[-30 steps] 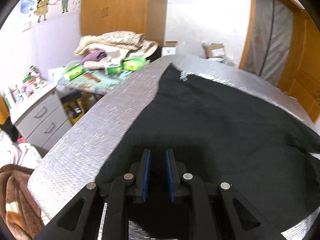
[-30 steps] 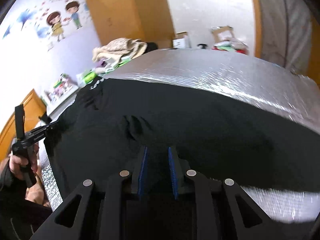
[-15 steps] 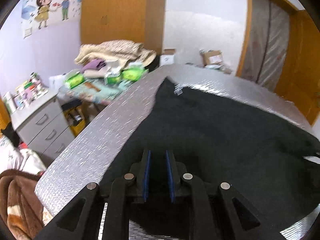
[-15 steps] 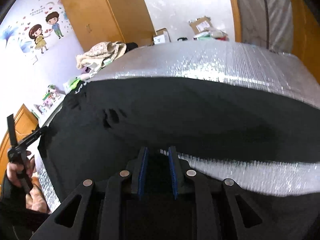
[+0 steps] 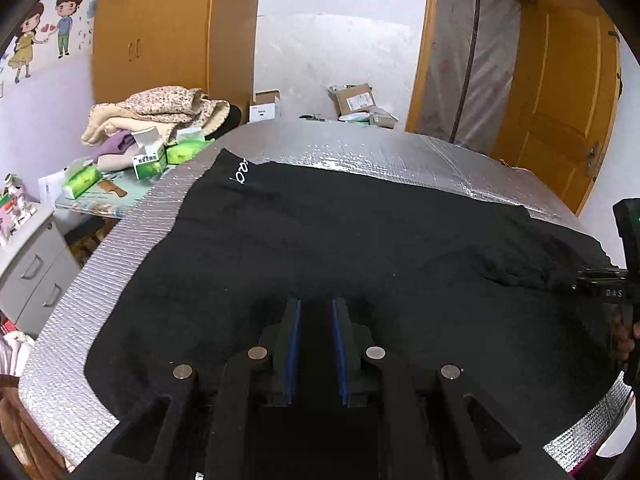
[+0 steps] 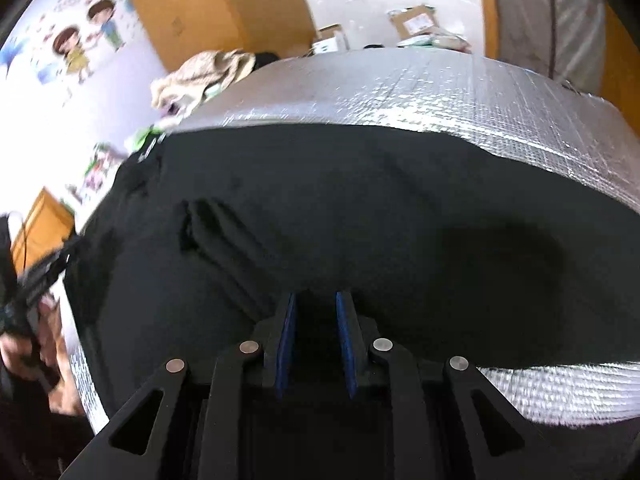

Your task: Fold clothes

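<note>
On the silver quilted foil table cover (image 5: 344, 156) my black fabric garment (image 5: 340, 240) lies spread. My left gripper (image 5: 315, 340) and right gripper (image 6: 316, 340) each clamp its near edge between blue pads.

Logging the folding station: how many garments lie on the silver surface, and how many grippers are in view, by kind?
Black garment: 1
Grippers: 2 (left gripper, right gripper)
Total: 3
</note>
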